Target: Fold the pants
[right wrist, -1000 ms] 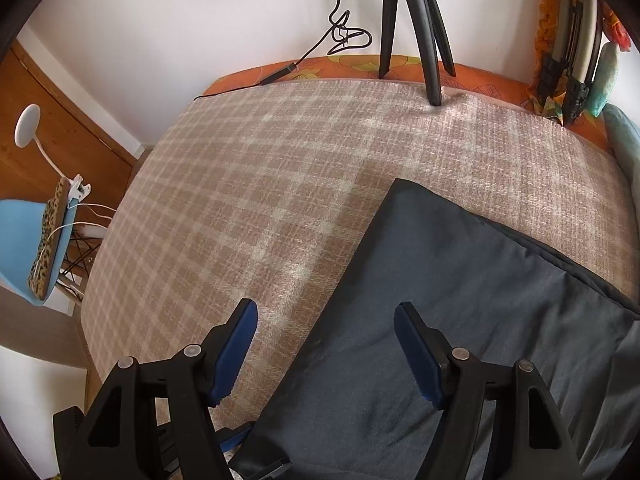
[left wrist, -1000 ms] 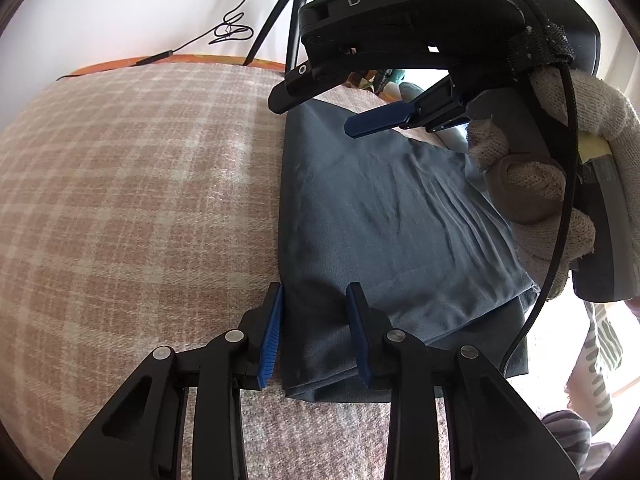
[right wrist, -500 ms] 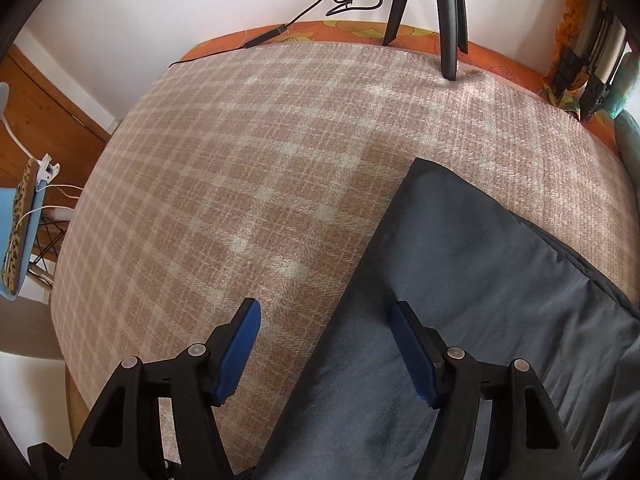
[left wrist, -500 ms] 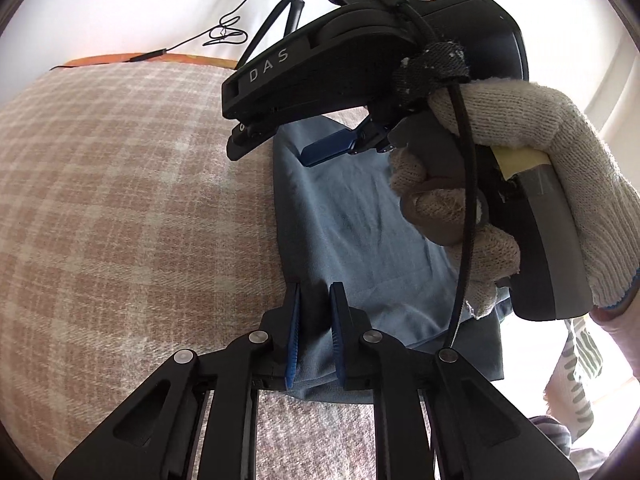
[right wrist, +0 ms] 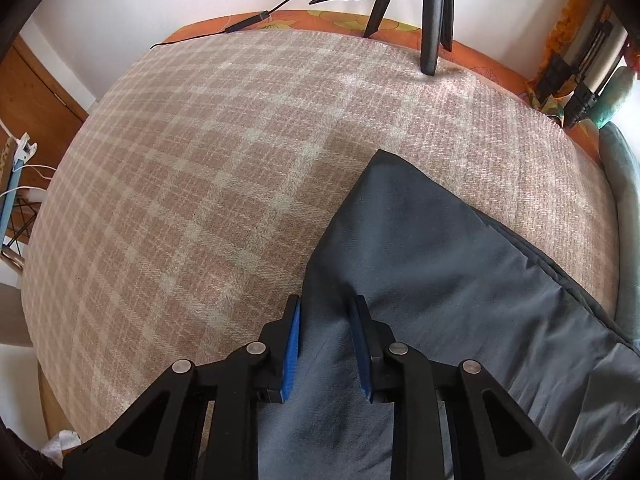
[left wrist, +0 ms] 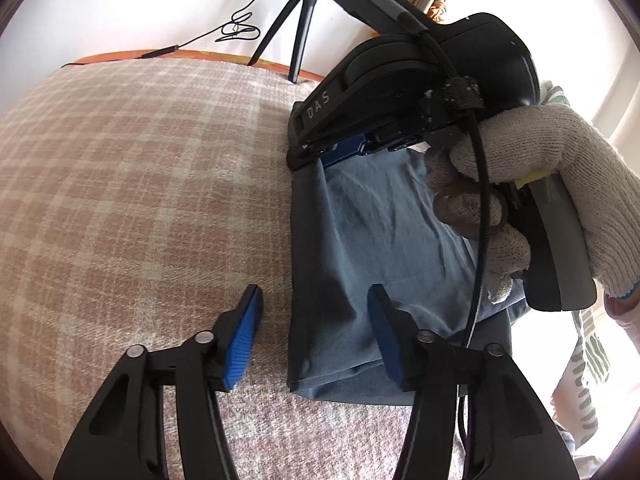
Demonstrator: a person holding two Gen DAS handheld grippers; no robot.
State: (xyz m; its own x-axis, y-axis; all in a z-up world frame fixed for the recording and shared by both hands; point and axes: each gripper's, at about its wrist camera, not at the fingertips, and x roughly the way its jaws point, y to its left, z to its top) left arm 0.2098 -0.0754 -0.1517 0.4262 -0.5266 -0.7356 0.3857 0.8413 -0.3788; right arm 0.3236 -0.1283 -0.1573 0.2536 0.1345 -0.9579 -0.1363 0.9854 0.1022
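Since half a second ago your two tools have swapped roles: your left gripper [left wrist: 314, 330], then pinched on the near fold of the pants [left wrist: 372, 248], now stands spread wide, one pad off the cloth's left edge over the plaid bed cover [left wrist: 140, 184], the other resting on it; your right gripper [right wrist: 326, 354], then wide, has narrowed onto a raised ridge of fabric near the far corner. The pants lie folded on the bed, so you seem to be handing over the hold. Only the left view shows your gloved right hand [left wrist: 532, 184]; only the right view shows the pinch itself and the tripod [right wrist: 434, 12] beyond the pants.
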